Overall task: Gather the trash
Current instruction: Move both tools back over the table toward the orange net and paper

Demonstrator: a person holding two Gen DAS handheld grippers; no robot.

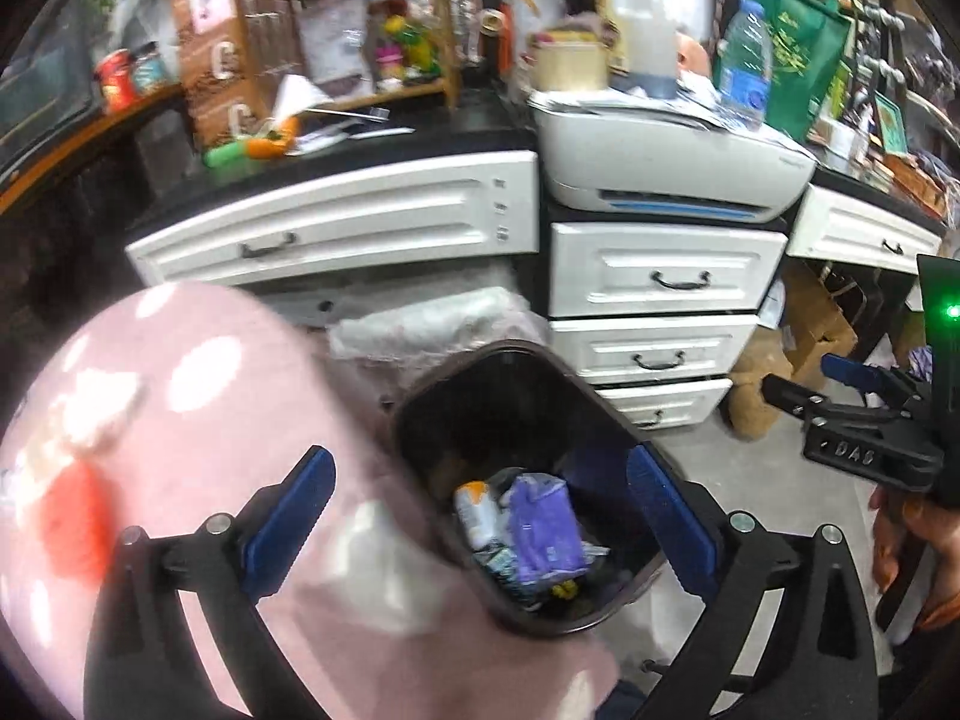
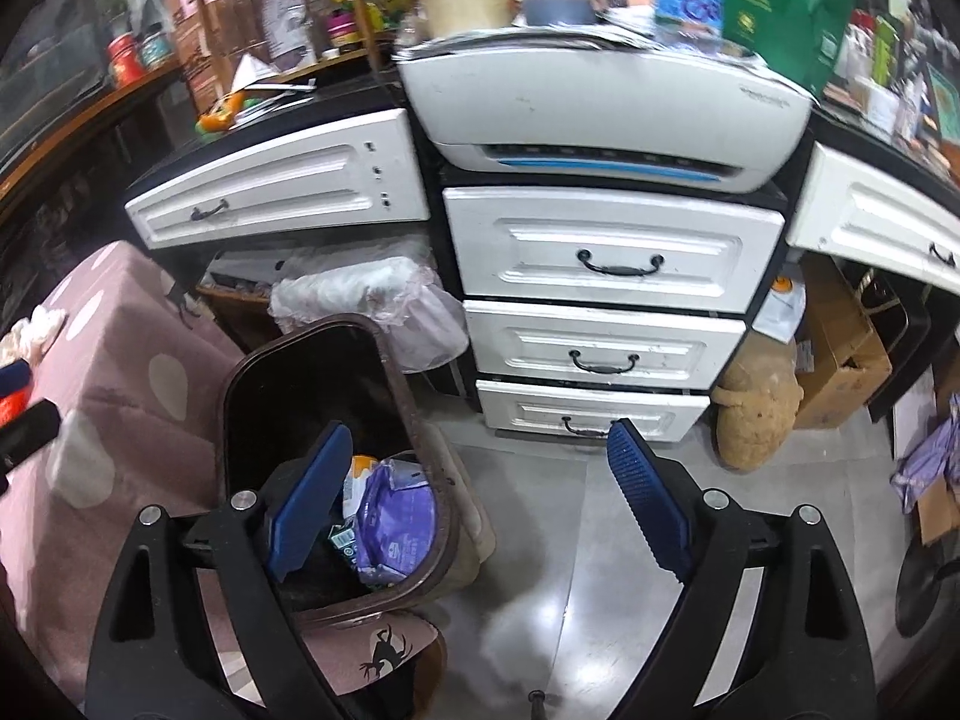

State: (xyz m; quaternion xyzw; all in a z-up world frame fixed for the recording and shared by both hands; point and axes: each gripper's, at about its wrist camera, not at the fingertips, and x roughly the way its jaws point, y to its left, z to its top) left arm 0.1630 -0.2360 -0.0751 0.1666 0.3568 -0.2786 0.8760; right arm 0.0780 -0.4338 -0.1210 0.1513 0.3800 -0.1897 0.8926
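Both grippers hang spread wide and empty over the dark bin [image 1: 522, 480]. Left gripper [image 1: 480, 531] sits above it, right gripper [image 2: 480, 495] over its right rim. Purple wrapper [image 1: 543, 531] lies among trash at the bin's bottom, beside the pink spotted cloth [image 1: 180, 396].

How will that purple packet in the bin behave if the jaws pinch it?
The purple packet looks creased and crumpled, so it is probably thin film: floppy and light. Its glossy surface may slip between the pads. It lies loosely among other wrappers in the bin, so neighbours might drag up with it.
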